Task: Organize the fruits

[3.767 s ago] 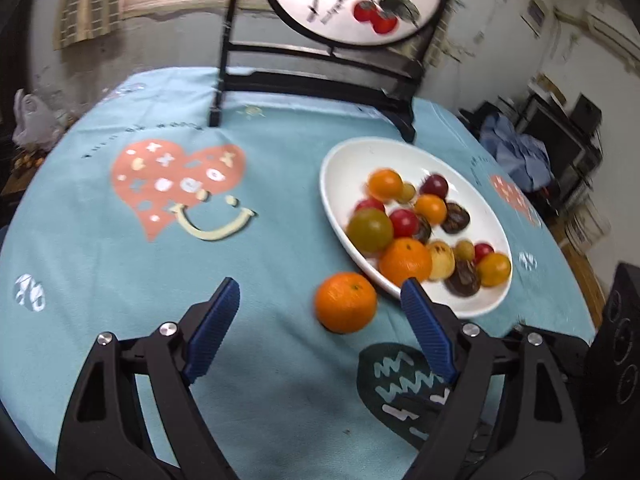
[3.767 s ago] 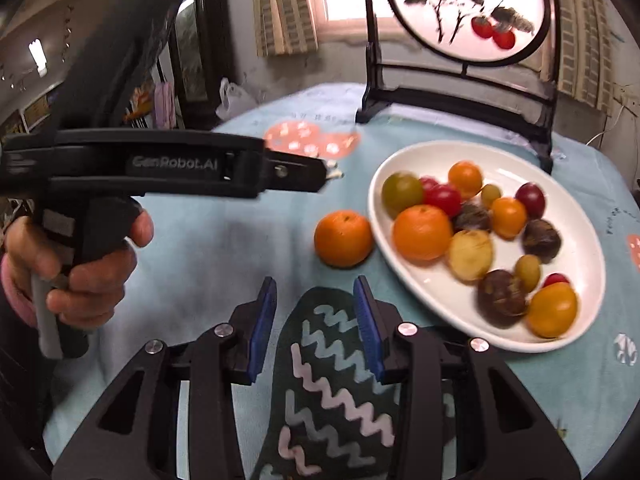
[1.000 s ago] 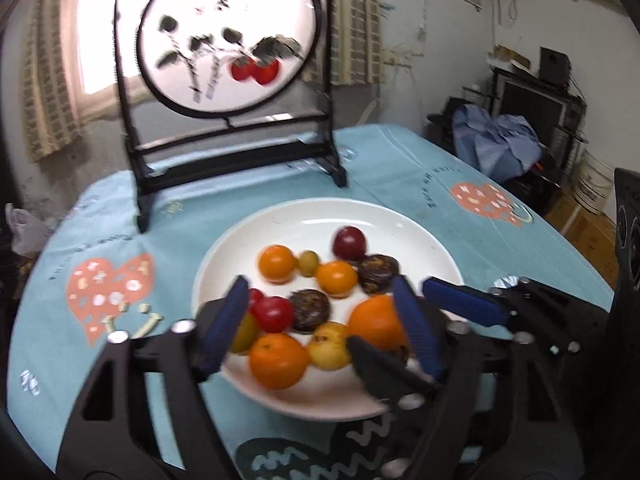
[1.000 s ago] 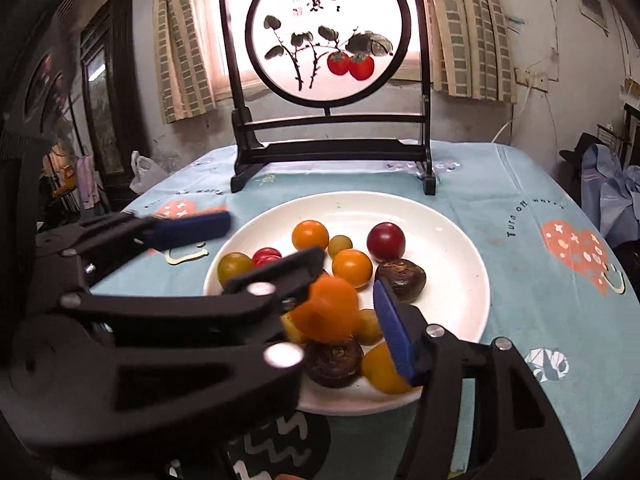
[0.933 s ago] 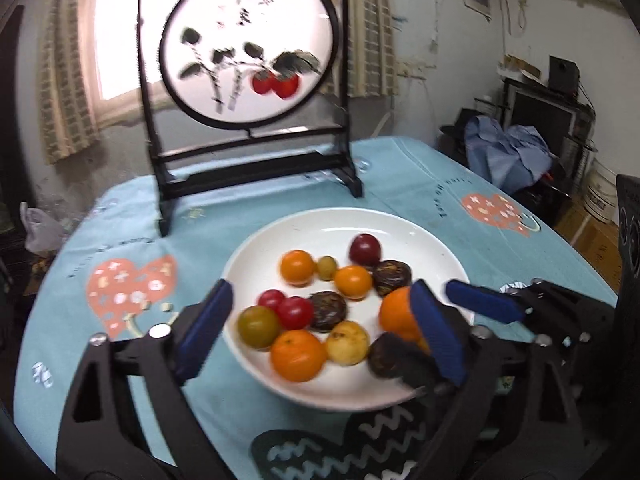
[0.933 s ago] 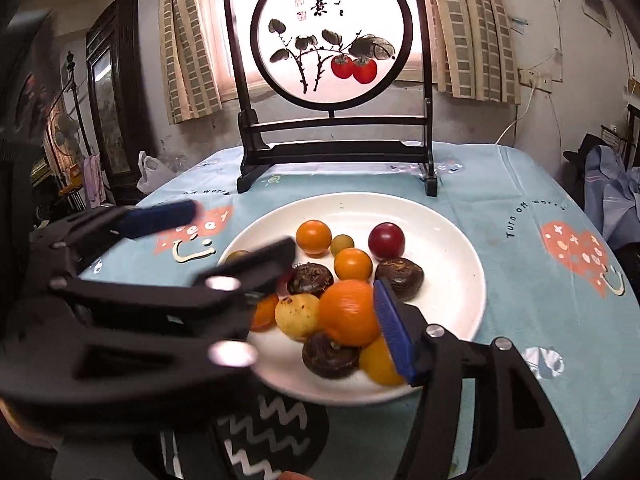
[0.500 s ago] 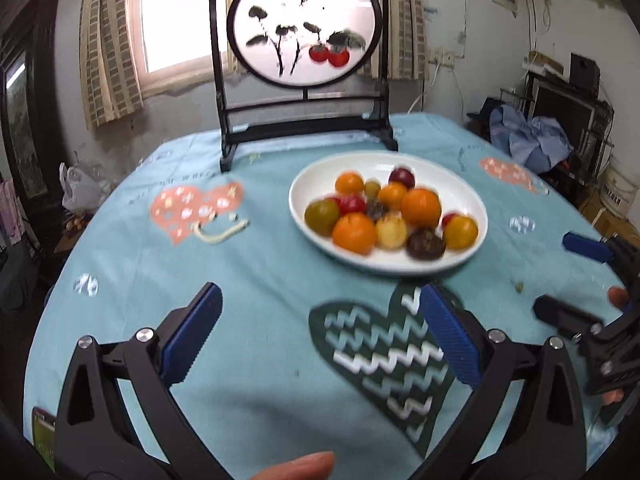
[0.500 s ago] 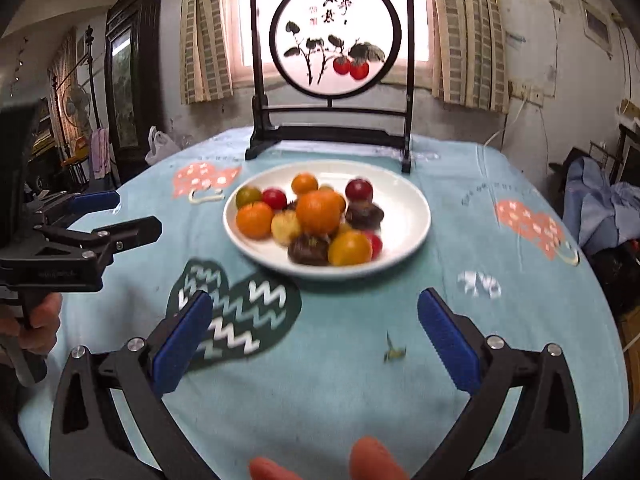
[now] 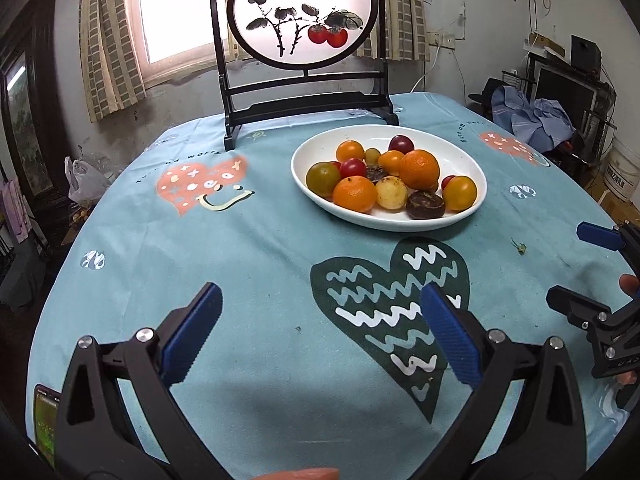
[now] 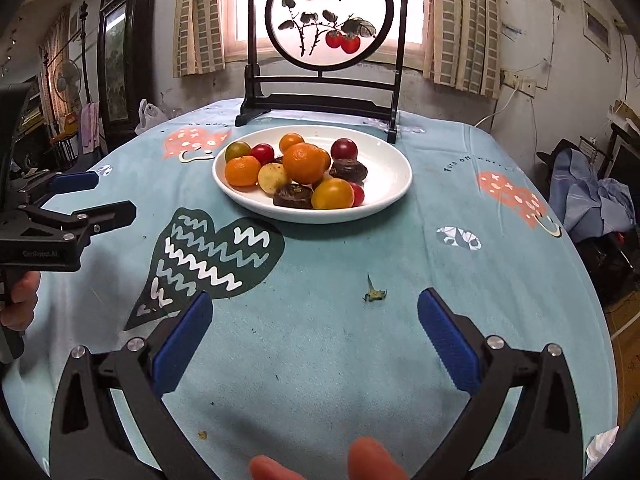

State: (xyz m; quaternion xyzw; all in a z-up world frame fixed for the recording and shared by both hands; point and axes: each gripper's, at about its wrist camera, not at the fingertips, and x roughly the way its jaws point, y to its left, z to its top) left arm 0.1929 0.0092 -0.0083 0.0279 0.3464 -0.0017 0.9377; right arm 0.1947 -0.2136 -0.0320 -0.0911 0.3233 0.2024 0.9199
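Both tools are standing released and empty: the left gripper and the right gripper are hovering with jaws spread wide over bare tablecloth, well apart from the white plate. All visible fruits are sitting heaped on that plate, with a large mandarin riding on top of the pile. Judged risk: that perched mandarin is resting on rounded neighbours, so any nudge to plate or cloth could send it rolling off onto the table.

A phone at the table's edge is cut off.
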